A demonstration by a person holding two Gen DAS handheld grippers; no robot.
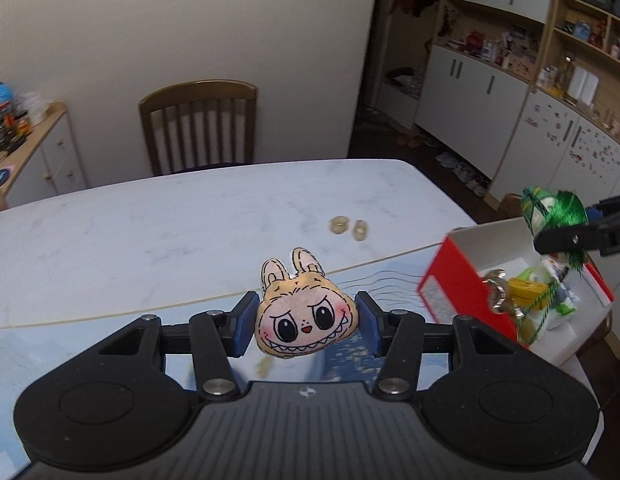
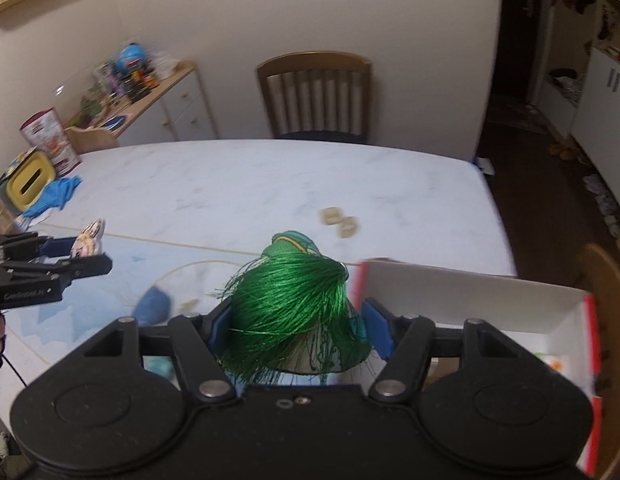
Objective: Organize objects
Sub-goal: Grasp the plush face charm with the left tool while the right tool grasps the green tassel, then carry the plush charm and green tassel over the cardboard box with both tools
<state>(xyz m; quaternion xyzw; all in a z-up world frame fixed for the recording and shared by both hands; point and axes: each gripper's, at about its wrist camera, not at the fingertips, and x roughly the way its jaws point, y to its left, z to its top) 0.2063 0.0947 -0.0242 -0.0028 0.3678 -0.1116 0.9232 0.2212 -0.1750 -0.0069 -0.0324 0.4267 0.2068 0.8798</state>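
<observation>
My left gripper is shut on a peach plush bunny-face charm with big eyes and jagged teeth, held above the table. It also shows from the side in the right wrist view. My right gripper is shut on a green tassel ornament, held just left of the red-and-white open box. In the left wrist view the ornament hangs over the box, which holds several small trinkets.
Two small beige pieces lie on the white marble table. A blue plush item lies on the light-blue mat. A yellow tissue box and blue cloth sit at the table's left. A wooden chair stands behind.
</observation>
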